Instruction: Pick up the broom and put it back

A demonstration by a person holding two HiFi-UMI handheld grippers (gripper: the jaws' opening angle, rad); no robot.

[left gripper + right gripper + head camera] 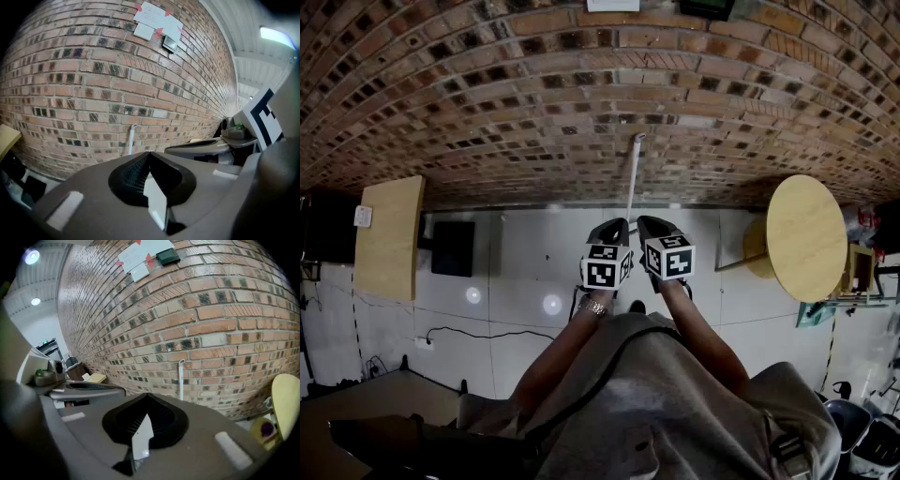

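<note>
The broom's white handle [633, 178] leans upright against the brick wall [534, 103]; its lower end and head are hidden behind my grippers. The left gripper view has the handle [131, 139] just left of centre, and the right gripper view has the handle [181, 378] just right of centre. My left gripper [620, 225] and right gripper [646, 223] hang side by side a short way in front of the handle, apart from it. Both point down toward the wall's foot. The left gripper [149, 153] and the right gripper [147, 395] each have their jaws together with nothing between them.
A round wooden table [806, 234] stands at the right, a rectangular wooden top [389, 234] at the left with a black box [453, 248] beside it. A cable [478, 333] trails over the pale floor. Papers [157, 18] are pinned high on the wall. Bins [862, 436] sit at lower right.
</note>
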